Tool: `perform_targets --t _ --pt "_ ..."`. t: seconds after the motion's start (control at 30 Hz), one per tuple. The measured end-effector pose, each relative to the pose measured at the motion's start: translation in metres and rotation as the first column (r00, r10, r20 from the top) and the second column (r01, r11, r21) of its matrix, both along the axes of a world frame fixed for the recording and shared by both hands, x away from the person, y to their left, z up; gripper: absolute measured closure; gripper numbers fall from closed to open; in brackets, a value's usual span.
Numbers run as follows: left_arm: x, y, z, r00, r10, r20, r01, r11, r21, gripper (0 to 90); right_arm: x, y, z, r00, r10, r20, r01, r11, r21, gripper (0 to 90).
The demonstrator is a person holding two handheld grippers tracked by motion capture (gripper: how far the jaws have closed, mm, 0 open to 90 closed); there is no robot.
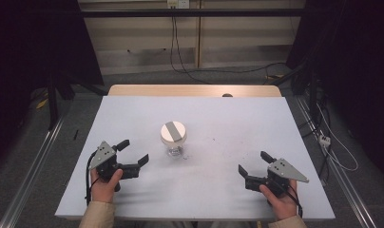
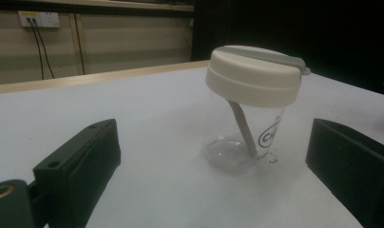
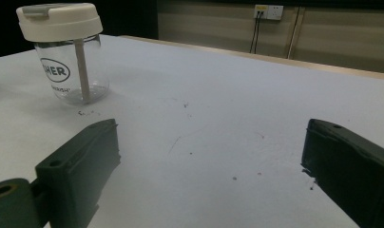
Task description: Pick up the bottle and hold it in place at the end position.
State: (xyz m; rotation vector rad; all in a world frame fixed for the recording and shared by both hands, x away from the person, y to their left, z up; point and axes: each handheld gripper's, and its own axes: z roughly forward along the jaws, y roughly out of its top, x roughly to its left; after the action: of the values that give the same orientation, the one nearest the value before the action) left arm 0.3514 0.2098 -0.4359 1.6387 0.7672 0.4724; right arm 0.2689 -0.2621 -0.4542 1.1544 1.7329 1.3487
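A clear glass cup [image 1: 174, 137] with a cream lid and a grey strip across its top stands upright near the middle of the white table [image 1: 228, 114]. Inside it leans a pale straw [image 2: 244, 129]. My left gripper [image 1: 132, 153] rests at the front left, held by a hand, jaws open and empty, pointing toward the cup [image 2: 249, 109] a short way ahead. At the front right my right gripper [image 1: 255, 163] is open too, with nothing between its jaws; the cup [image 3: 69, 52] stands far off to its upper left.
The white sheet covers a wooden table whose far edge [image 1: 195, 90] shows bare. Small dark specks [image 3: 185, 105] mark the surface right of the cup. Cables [image 1: 180, 57] run over the floor behind, and metal rails [image 1: 38, 152] flank the table.
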Motion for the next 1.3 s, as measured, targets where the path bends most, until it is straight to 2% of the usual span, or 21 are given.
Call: perform_targets --t 0.23,0.27,0.53,1.0,1.1,1.23,1.3 --pt "0.005 -0.008 0.001 1.0000 -0.008 0.002 0.008 0.9999 -0.014 3.8 0.001 0.000 0.000 1.0000 0.000 0.000 0.000 1.000 0.004 4.9" --pt "0.007 -0.010 0.001 0.9999 -0.013 0.002 0.013 0.9999 -0.005 3.9 0.001 0.000 0.000 1.0000 0.001 -0.001 -0.001 1.000 0.003 4.9" --pt "0.011 -0.022 0.001 0.9995 -0.029 -0.011 0.029 0.9995 -0.009 4.1 0.001 0.001 -0.001 1.0000 0.008 -0.002 -0.008 1.000 -0.004 4.9" --pt "0.021 -0.047 -0.002 0.9964 -0.081 -0.024 0.082 0.9957 0.044 4.0 0.002 0.001 0.000 1.0000 0.009 0.001 -0.009 1.000 -0.009 5.0" --pt "0.023 -0.050 -0.002 0.9956 -0.090 -0.027 0.091 0.9949 0.045 4.0 0.002 0.000 0.000 0.9999 0.010 0.002 -0.010 1.000 -0.011 5.0" --pt "0.027 -0.055 -0.004 0.9949 -0.097 -0.026 0.099 0.9926 0.071 4.0 0.002 0.000 0.000 1.0000 0.007 0.001 -0.007 1.000 -0.011 5.0" --pt "0.030 -0.058 -0.005 0.9938 -0.104 -0.039 0.107 0.9916 0.072 4.0 0.003 0.000 0.000 1.0000 0.007 0.001 -0.007 1.000 -0.011 5.0"
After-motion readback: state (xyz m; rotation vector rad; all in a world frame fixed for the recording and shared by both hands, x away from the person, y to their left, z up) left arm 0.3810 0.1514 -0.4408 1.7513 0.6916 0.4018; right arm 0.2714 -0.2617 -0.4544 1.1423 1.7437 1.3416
